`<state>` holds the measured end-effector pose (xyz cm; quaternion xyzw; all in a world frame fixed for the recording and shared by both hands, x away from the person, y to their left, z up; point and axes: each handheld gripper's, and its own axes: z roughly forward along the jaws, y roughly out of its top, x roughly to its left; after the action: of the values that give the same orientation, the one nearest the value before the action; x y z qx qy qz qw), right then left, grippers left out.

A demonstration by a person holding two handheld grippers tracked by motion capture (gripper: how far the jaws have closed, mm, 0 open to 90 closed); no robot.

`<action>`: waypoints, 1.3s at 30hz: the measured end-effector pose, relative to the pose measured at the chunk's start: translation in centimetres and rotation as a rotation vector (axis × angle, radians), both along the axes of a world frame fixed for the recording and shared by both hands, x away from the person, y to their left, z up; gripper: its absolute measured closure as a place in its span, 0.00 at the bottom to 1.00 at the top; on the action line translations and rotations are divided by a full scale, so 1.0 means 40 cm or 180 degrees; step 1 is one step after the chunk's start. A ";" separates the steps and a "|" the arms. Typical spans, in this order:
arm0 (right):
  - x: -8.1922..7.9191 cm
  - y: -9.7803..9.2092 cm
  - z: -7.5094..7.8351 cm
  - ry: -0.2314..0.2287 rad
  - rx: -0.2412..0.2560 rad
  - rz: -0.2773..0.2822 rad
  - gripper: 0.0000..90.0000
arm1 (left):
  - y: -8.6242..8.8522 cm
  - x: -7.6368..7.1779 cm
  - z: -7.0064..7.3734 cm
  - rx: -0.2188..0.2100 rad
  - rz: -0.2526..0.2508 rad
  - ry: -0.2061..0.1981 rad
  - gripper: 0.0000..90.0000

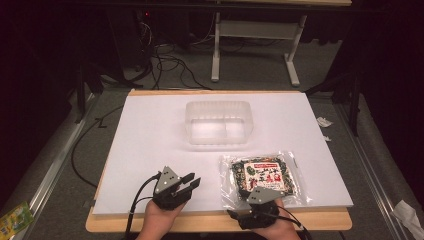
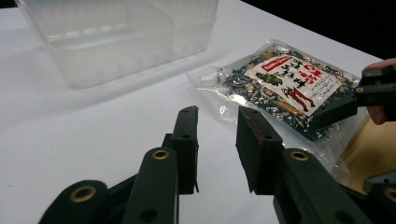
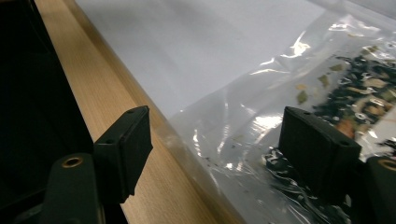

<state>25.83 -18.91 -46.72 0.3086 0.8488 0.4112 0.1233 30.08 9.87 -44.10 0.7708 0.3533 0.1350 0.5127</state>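
Observation:
A clear bag of dark mixed snack with a red and white label [image 1: 262, 176] lies flat on the white board, near its front right. My right gripper [image 1: 263, 194] is at the bag's near edge, open. In the right gripper view [image 3: 219, 149] one jaw is over the wooden table edge and the other over the bag [image 3: 299, 107], so the bag's clear border lies between them. My left gripper [image 1: 189, 183] hovers low over bare board to the left of the bag, open and holding nothing. In the left gripper view [image 2: 217, 140] it points toward the bag [image 2: 285, 86].
A clear, empty plastic tub [image 1: 217, 122] stands on the white board [image 1: 150, 135] behind the bag, also seen as the tub [image 2: 121, 42] in the left gripper view. A wooden table edge [image 1: 210, 220] runs along the front. Cables and a desk frame lie on the floor beyond.

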 end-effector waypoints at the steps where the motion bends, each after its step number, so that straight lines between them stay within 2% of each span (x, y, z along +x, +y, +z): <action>1: -0.002 0.008 -0.003 -0.0014 -0.0021 0.0033 0.28 | -0.001 -0.001 0.000 0.0006 -0.0001 -0.0006 0.77; 3: -0.006 0.024 -0.009 -0.0070 -0.0122 0.0080 0.25 | -0.002 -0.001 0.001 -0.0010 -0.0005 0.0001 0.77; 4: -0.006 0.024 -0.009 -0.0070 -0.0122 0.0080 0.25 | -0.002 -0.001 0.001 -0.0010 -0.0005 0.0001 0.77; 5: -0.009 0.033 -0.016 -0.0132 -0.0261 0.0108 0.23 | -0.005 -0.001 -0.002 -0.0003 -0.0020 0.0007 0.76; 6: -0.009 0.033 -0.016 -0.0132 -0.0261 0.0108 0.23 | -0.005 -0.001 -0.002 -0.0003 -0.0020 0.0007 0.76; 7: -0.005 0.039 -0.029 -0.0105 -0.0388 0.0087 0.22 | -0.007 0.001 -0.004 -0.0001 -0.0034 0.0031 0.76; 8: -0.005 0.039 -0.029 -0.0105 -0.0388 0.0087 0.22 | -0.007 0.001 -0.004 -0.0001 -0.0034 0.0031 0.76; 9: -0.009 0.045 -0.036 -0.0231 -0.0518 0.0079 0.26 | -0.009 0.002 -0.006 -0.0007 -0.0044 0.0061 0.76; 11: -0.009 0.045 -0.036 -0.0265 -0.0538 0.0063 0.28 | -0.011 0.002 -0.008 -0.0005 -0.0060 0.0071 0.76; 13: -0.005 0.030 -0.028 -0.0238 -0.0437 0.0030 0.42 | -0.011 0.002 -0.008 -0.0024 -0.0074 0.0088 0.76; 14: -0.005 0.030 -0.028 -0.0238 -0.0437 0.0030 0.42 | -0.011 0.002 -0.008 -0.0024 -0.0074 0.0088 0.75; 15: -0.004 0.018 -0.020 -0.0205 -0.0323 0.0018 0.53 | -0.010 0.001 -0.007 -0.0035 -0.0074 0.0097 0.75; 16: -0.004 0.018 -0.020 -0.0205 -0.0323 0.0018 0.53 | -0.010 0.001 -0.007 -0.0043 -0.0077 0.0104 0.75; 17: -0.005 0.012 -0.011 -0.0241 -0.0254 0.0004 0.64 | -0.010 0.000 -0.007 -0.0056 -0.0073 0.0103 0.75; 19: -0.005 0.010 -0.004 -0.0268 -0.0258 -0.0007 0.74 | -0.010 -0.001 -0.006 -0.0058 -0.0079 0.0107 0.75; 20: -0.005 0.010 -0.004 -0.0268 -0.0258 -0.0007 0.74 | -0.010 -0.001 -0.006 -0.0058 -0.0079 0.0107 0.75; 21: -0.006 0.010 -0.003 -0.0261 -0.0280 -0.0008 0.79 | -0.011 -0.003 -0.006 -0.0063 -0.0084 0.0110 0.75; 22: -0.005 0.009 -0.003 -0.0289 -0.0325 -0.0020 0.86 | -0.012 -0.004 -0.006 -0.0058 -0.0091 0.0110 0.74; 23: -0.002 0.004 -0.002 -0.0244 -0.0305 0.0024 0.99 | -0.014 -0.006 -0.006 -0.0050 -0.0115 0.0113 0.74; 26: -0.002 0.002 0.003 -0.0280 -0.0332 0.0026 1.00 | -0.016 -0.006 -0.006 -0.0040 -0.0132 0.0111 0.74; 27: 0.000 0.000 0.006 -0.0280 -0.0314 0.0027 1.00 | -0.016 -0.006 -0.006 -0.0035 -0.0140 0.0111 0.74; 29: 0.002 -0.018 0.030 -0.0341 -0.0142 -0.0008 1.00 | -0.014 -0.005 -0.006 -0.0044 -0.0133 0.0116 0.74; 30: 0.002 -0.018 0.030 -0.0341 -0.0142 -0.0008 1.00 | -0.014 -0.005 -0.006 -0.0044 -0.0133 0.0116 0.74; 31: 0.002 -0.034 0.054 -0.0395 0.0003 -0.0047 1.00 | -0.012 -0.005 -0.006 -0.0051 -0.0124 0.0113 0.74; 33: 0.003 -0.050 0.082 -0.0497 0.0117 -0.0068 1.00 | -0.011 -0.005 -0.005 -0.0053 -0.0124 0.0113 0.74; 34: 0.003 -0.050 0.082 -0.0497 0.0117 -0.0068 1.00 | -0.011 -0.005 -0.005 -0.0053 -0.0124 0.0113 0.74; 35: 0.005 -0.067 0.114 -0.0597 0.0262 -0.0109 1.00 | -0.011 -0.004 -0.006 -0.0056 -0.0121 0.0112 0.74; 36: 0.005 -0.067 0.114 -0.0597 0.0262 -0.0109 1.00 | -0.012 -0.004 -0.006 -0.0055 -0.0121 0.0114 0.74; 37: 0.008 -0.079 0.139 -0.0695 0.0370 -0.0138 1.00 | -0.012 -0.005 -0.006 -0.0049 -0.0126 0.0118 0.74; 38: 0.008 -0.079 0.139 -0.0695 0.0370 -0.0138 1.00 | -0.012 -0.005 -0.006 -0.0049 -0.0126 0.0118 0.74; 39: 0.013 -0.093 0.163 -0.0764 0.0504 -0.0182 1.00 | -0.013 -0.005 -0.007 -0.0046 -0.0129 0.0120 0.74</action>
<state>26.36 -22.62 -40.18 0.2899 0.7838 0.5071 0.2109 29.89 9.35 -44.37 0.7764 0.3481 0.1075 0.5142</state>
